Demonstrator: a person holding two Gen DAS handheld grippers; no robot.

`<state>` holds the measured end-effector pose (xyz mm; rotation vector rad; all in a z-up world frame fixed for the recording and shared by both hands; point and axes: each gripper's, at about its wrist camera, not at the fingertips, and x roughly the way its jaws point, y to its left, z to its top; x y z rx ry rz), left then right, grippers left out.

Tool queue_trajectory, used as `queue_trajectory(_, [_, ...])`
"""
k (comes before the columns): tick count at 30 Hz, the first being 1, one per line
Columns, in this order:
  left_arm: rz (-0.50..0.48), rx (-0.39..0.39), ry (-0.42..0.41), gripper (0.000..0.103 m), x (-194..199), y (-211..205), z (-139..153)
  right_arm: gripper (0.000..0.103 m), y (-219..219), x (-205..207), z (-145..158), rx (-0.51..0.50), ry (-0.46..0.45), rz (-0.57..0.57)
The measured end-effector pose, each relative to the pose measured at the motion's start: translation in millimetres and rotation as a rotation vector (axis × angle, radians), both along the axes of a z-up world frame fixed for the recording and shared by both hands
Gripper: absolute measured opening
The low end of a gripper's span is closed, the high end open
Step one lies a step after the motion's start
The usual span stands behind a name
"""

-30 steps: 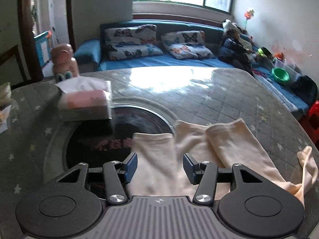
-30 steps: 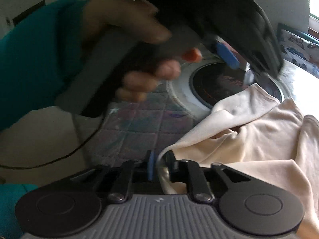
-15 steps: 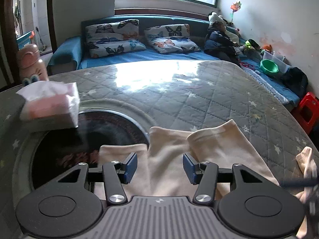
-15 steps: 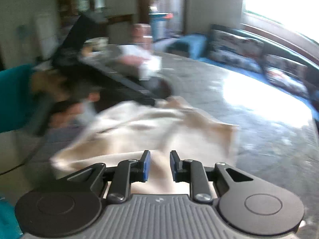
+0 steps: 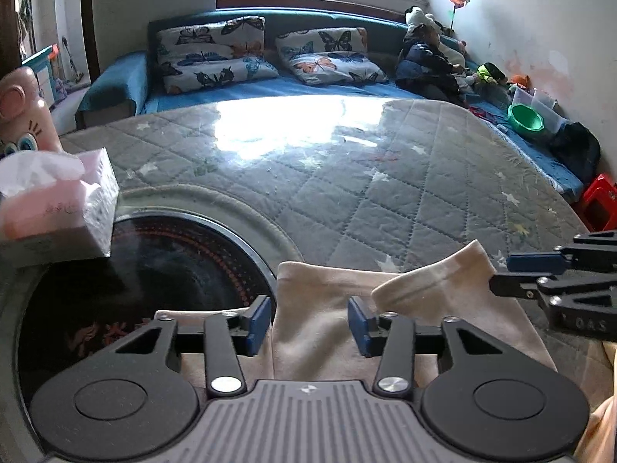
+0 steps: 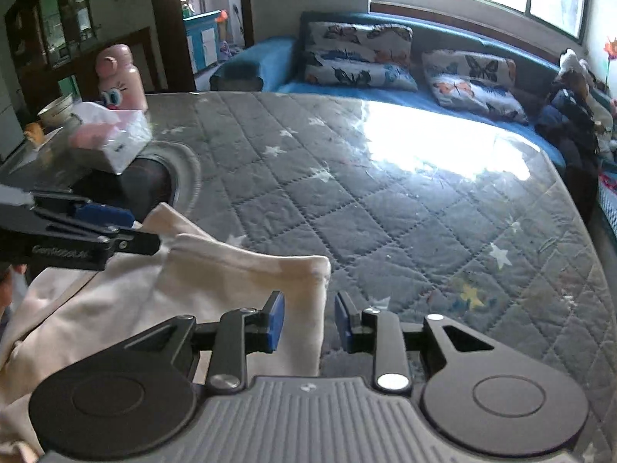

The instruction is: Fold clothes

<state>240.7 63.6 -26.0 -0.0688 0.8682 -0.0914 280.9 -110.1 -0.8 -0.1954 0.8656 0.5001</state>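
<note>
a cream garment (image 5: 308,332) is lying on the quilted grey table cover (image 5: 385,193), at the near edge, its left part overlapping the dark round inset (image 5: 154,262) in the table. in the left wrist view the garment is filling the 6 o'clock area, with two cuffed ends pointing toward 12 and 1 o'clock.

the left gripper (image 5: 308,322) is hanging over the garment; its jaws are apart and closing, with cloth showing between the blue pads (image 5: 259,324) but not pinched. the right gripper (image 6: 308,324) is showing in its own view at 6 o'clock, jaws apart and opening, the garment's folded edge lying between them without the pads pressing on it. in the left view the right gripper is entering from 3 o'clock, just beside the cuff (image 5: 455,270).

a tissue box (image 5: 58,212) is sitting at 9 o'clock by the inset rim, a pink bottle (image 5: 23,112) behind it at 10 o'clock. a blue sofa (image 5: 270,77) with butterfly cushions (image 5: 212,54) is stretching across 12 o'clock.
</note>
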Motion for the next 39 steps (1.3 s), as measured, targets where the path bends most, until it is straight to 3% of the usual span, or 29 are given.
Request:
queue_trajectory(5, [0.008,0.015,-0.01,0.037,3.6,2.4,-7.0,0.028,0.2,13.1,-9.2,0.02,0.048,0.002])
queue_trajectory(7, [0.013,0.009,-0.013,0.037,5.4,5.6,-8.0,0.023,3.3,15.1,-10.2,0.02,0.058,0.013])
queue_trajectory(10, [0.013,0.009,-0.016,0.035,7.3,8.0,-9.2,0.008,8.1,15.7,-8.0,0.007,0.05,0.024])
queue_trajectory(14, [-0.009,0.016,-0.027,0.011,6.8,6.9,-9.5,0.004,13.8,17.0,-2.6,-0.026,0.019,0.028])
queue_trajectory(16, [-0.004,0.031,-0.035,0.007,6.3,6.8,-8.6,0.004,15.4,17.1,1.1,-0.044,-0.006,0.026])
queue_trajectory(25, [0.157,0.087,-0.088,0.005,9.9,56.2,3.9,0.004,16.0,38.7,15.3,-0.08,-0.109,-0.053])
queue_trajectory(32, [0.258,0.098,-0.074,0.005,21.8,94.6,4.1,0.003,25.1,73.2,2.1,-0.11,-0.121,-0.111])
queue_trajectory(39, [0.246,0.098,-0.053,0.016,11.7,96.9,5.6,0.006,30.6,51.9,13.3,-0.064,-0.098,-0.003])
